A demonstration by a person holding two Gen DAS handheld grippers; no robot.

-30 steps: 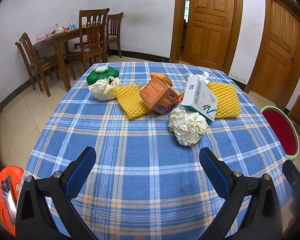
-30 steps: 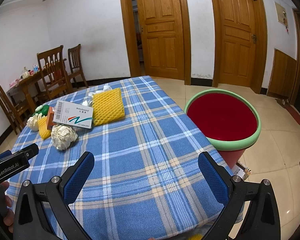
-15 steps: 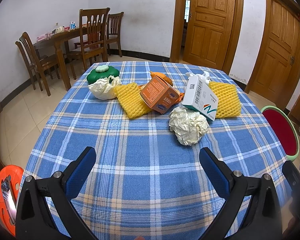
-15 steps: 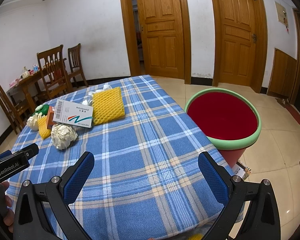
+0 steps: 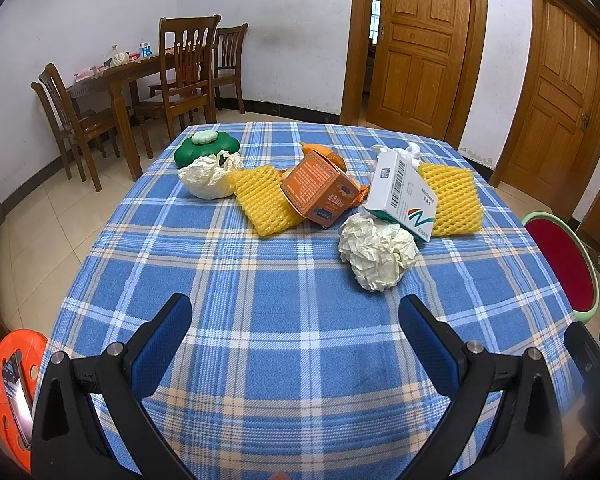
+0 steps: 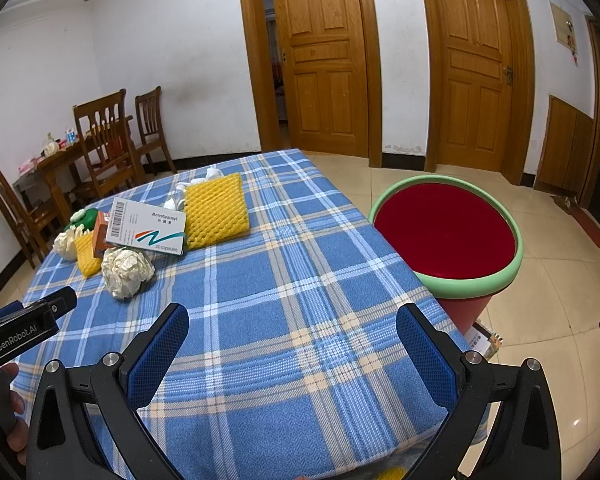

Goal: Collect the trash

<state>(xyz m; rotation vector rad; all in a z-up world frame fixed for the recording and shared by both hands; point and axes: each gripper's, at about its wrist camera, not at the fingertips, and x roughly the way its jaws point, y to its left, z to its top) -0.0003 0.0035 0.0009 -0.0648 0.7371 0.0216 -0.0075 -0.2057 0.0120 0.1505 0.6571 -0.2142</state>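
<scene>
A bench (image 5: pixel 260 340) draped in a blue plaid cloth holds a row of trash across its far half, seen from the left wrist camera. At far left, a green lidded container (image 5: pixel 206 146) sits behind a crumpled white paper wad (image 5: pixel 209 176), which touches a yellow foam fruit net (image 5: pixel 266 199). Just right of it, an orange carton (image 5: pixel 319 189) lies tilted, leaning on the net, with an orange peel-like scrap (image 5: pixel 324 152) behind it. Nearer the camera rests a second crumpled paper ball (image 5: pixel 376 252), touching the lower edge of a white medicine box (image 5: pixel 402 196) that is propped at an angle against a second yellow foam net (image 5: pixel 454 199); a bit of white plastic (image 5: pixel 400 151) pokes out behind the box. Off the bench's right edge stands a red bin with a pale green rim (image 6: pixel 446 232), on the tiled floor. The left hand-held gripper (image 5: pixel 294 338) hovers over bare cloth on the near side, jaws spread wide and holding nothing, well short of the trash. The right hand-held gripper (image 6: pixel 292 340), likewise spread wide and empty, hovers above the bench's near right part, with the bin to its right. Wooden chairs (image 5: pixel 188 68) and a dining table (image 5: pixel 112 76) stand by the far wall at left; wooden doors (image 6: pixel 324 60) at right.
</scene>
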